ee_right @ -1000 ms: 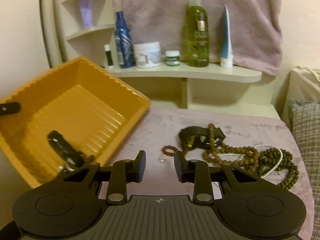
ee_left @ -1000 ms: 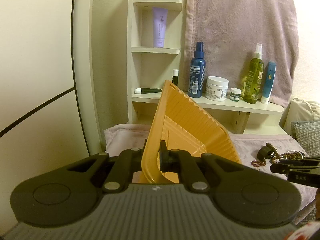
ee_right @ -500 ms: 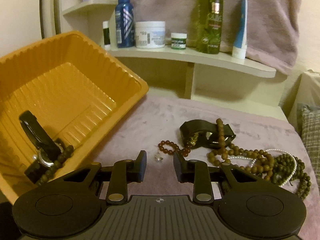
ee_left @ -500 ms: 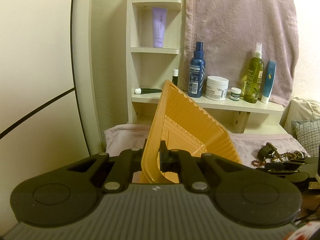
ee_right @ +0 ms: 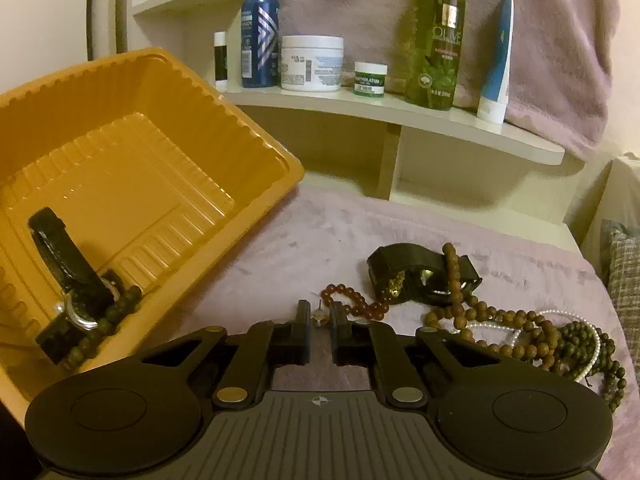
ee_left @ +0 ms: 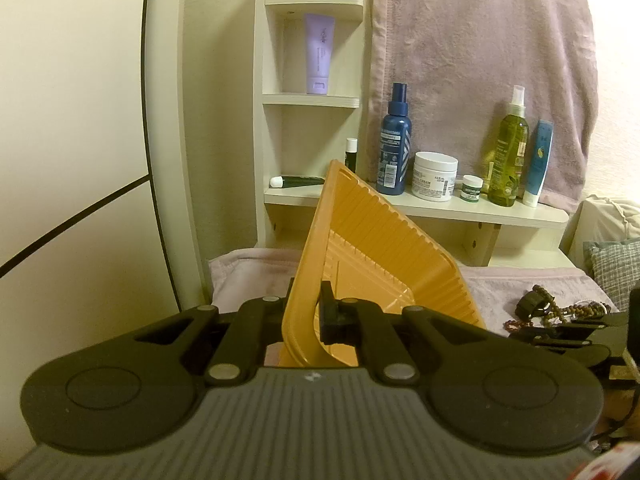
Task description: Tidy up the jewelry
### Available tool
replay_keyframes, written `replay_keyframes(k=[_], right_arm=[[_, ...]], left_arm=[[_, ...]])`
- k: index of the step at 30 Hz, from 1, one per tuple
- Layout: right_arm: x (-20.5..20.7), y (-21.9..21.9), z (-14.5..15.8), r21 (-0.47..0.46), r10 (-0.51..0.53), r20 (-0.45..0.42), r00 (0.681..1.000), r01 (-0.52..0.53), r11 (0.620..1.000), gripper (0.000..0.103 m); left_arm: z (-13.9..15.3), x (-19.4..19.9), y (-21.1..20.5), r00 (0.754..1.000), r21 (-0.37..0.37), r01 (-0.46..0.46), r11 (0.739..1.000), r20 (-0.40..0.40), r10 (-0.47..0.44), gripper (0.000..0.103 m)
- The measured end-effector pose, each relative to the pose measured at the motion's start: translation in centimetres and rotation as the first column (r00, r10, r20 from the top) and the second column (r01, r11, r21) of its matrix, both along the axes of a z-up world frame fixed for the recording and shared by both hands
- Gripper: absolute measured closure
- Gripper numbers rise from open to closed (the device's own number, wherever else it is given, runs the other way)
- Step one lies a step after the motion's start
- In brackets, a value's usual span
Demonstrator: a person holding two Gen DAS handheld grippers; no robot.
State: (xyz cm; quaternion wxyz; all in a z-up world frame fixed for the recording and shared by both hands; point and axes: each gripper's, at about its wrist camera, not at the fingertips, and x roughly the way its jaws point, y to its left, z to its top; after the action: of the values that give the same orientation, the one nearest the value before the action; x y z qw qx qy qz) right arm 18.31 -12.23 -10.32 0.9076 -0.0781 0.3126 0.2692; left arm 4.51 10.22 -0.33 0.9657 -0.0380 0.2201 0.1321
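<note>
My left gripper (ee_left: 306, 312) is shut on the near rim of an orange plastic tray (ee_left: 384, 248) and holds it tilted up. Inside the tray (ee_right: 168, 96) lie a black watch (ee_right: 68, 264) and a dark bead bracelet (ee_right: 116, 308). My right gripper (ee_right: 320, 316) is low over the pink cloth. Its jaws are closing on a small clear-stone earring (ee_right: 319, 314) that sits between the fingertips. Just beyond lie a red-brown bead bracelet (ee_right: 352, 300), a second black watch (ee_right: 412, 276), brown bead strands (ee_right: 500, 320) and a pearl strand (ee_right: 592, 356).
A pale shelf (ee_right: 400, 112) behind the cloth carries a blue bottle (ee_right: 258, 28), a white jar (ee_right: 312, 62), a green bottle (ee_right: 436, 36) and a tube (ee_right: 496, 72). A pink towel (ee_left: 480, 60) hangs behind it. A checked cushion (ee_right: 624, 276) sits at the right edge.
My right gripper has moved forward and down to the earring, and its jaws have narrowed around it. The left gripper and the tilted tray have stayed put.
</note>
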Motion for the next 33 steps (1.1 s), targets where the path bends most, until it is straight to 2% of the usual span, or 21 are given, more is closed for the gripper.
replay_keyframes(k=[4,7,11,14,16,21,33], right_arm=[[-0.9,0.0,1.9,0.036,0.018,0.024,1.0,-0.019,0.999,0.094],[-1.9,0.1,4.1,0.109,0.055,0.028,0.998,-0.058,0.992,0.094],[-3.6,0.8,6.7,0.2,0.157,0.032,0.987,-0.16,0.967,0.094],[-4.9,1.8,7.9,0.227,0.267,0.032,0.963,-0.267,0.937,0.094],[-5.4,2.7,8.1,0.219,0.328,0.026,0.944,-0.325,0.92,0.094],[-6.0,4.3,7.0,0.196,0.383,-0.003,0.924,-0.375,0.906,0.094],[-6.1,4.8,6.4,0.205,0.405,-0.014,0.914,-0.394,0.896,0.092]], left_arm=[[-0.1,0.0,0.1,1.0,-0.004,-0.002,1.0,0.0,0.002,0.097],[-0.2,-0.1,0.3,1.0,-0.011,-0.002,1.0,0.0,0.002,0.097],[-0.3,-0.1,0.8,1.0,-0.028,-0.005,1.0,-0.002,0.005,0.097],[-0.4,-0.2,1.0,1.0,-0.036,-0.004,0.999,-0.002,0.004,0.097],[-0.4,-0.2,1.0,1.0,-0.038,-0.004,0.999,0.0,0.004,0.097],[-0.4,-0.1,1.0,1.0,-0.039,-0.003,0.999,0.0,0.003,0.097],[-0.4,-0.2,1.0,1.0,-0.041,-0.004,0.999,0.001,0.004,0.097]])
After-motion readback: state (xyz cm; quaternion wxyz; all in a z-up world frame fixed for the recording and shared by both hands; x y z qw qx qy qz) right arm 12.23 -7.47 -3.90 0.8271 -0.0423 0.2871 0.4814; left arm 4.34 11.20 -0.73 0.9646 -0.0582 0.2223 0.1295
